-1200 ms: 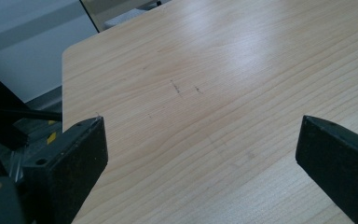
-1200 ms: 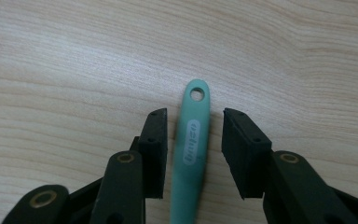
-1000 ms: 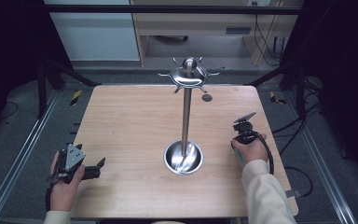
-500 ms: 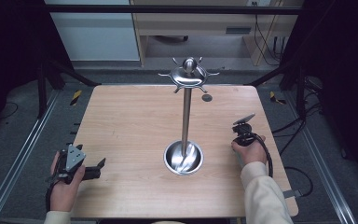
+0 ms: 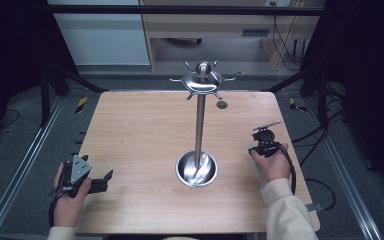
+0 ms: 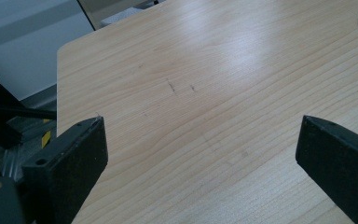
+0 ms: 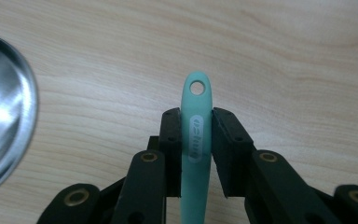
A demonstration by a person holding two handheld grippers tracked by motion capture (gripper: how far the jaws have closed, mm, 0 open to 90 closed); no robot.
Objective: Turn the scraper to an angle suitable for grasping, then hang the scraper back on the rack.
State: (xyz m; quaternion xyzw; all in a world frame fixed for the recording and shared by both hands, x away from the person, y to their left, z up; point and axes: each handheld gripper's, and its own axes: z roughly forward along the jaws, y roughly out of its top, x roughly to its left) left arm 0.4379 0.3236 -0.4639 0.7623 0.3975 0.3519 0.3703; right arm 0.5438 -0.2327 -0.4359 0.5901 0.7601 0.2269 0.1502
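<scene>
The right gripper's (image 7: 196, 140) jaws had just been closing and stood narrow, pressed flat on either side of a teal handle (image 7: 196, 135) that ran up between them. The handle's rounded end, with its hanging hole (image 7: 197, 87), stuck out a little beyond the jaw tips; what lay at its other end was hidden below the gripper. In the high view the right gripper (image 5: 263, 141) was in the person's right hand (image 5: 271, 164) over the right part of the bench (image 5: 140, 130), near the steel stand (image 5: 198, 125) but apart from it.

The handle looked like smooth plastic or silicone: light, probably a little slippery, perhaps slightly bendable, and not fragile. The hold just below the hole seemed sensible, since it left the hole free for one of the hooks (image 5: 219, 95) on the stand's crown. A firm squeeze would likely be enough, though the smooth surface might let it swivel between the pads.

The left gripper's (image 6: 200, 140) jaws stood wide apart with only bare wood between them, holding and touching nothing. In the high view the left gripper (image 5: 87, 180) sat at the near left edge of the bench in the left hand (image 5: 70, 200), well apart from the stand's round base (image 5: 196, 170).
</scene>
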